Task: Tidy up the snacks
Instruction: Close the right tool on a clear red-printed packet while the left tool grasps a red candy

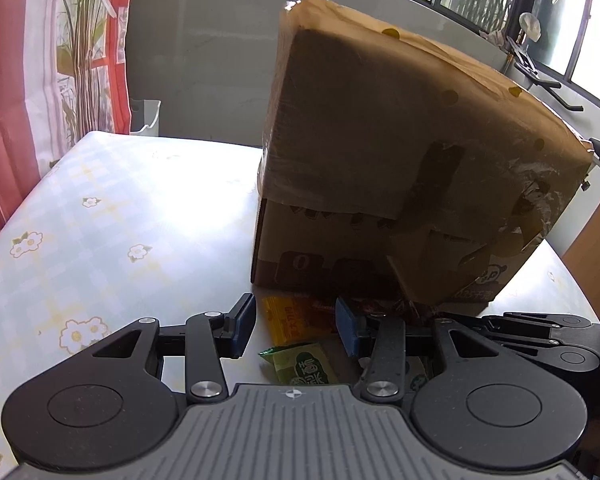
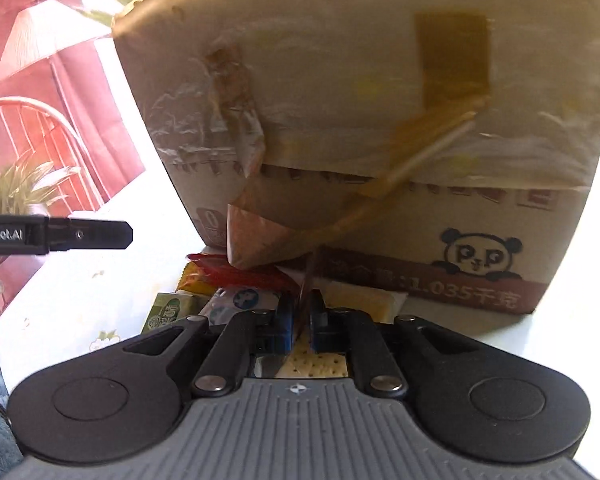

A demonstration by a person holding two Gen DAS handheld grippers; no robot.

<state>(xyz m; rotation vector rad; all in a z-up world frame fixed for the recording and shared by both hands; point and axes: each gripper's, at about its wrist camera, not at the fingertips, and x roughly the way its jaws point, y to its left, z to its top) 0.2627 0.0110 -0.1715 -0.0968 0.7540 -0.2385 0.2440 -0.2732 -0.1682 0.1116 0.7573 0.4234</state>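
Note:
A heap of small snack packets lies against the foot of a big cardboard box (image 1: 400, 160). My left gripper (image 1: 294, 330) is open. An orange-yellow packet (image 1: 288, 320) lies on the table between and just past its blue pads, untouched, and a green packet (image 1: 304, 366) lies nearer. My right gripper (image 2: 302, 312) is shut on the thin upright edge of a dark brown wrapper (image 2: 310, 276), over a cracker packet (image 2: 316, 364). Around it lie a red packet (image 2: 240, 274), a green packet (image 2: 168, 312), a blue-and-white packet (image 2: 244, 300) and a pale yellow packet (image 2: 360, 300).
The box (image 2: 360, 100) bears torn tape and a panda print, and stands on a table (image 1: 100, 220) with a pale flowered cloth. One finger of my left gripper (image 2: 92, 234) reaches in from the left. Red curtains, plants and a window lie behind.

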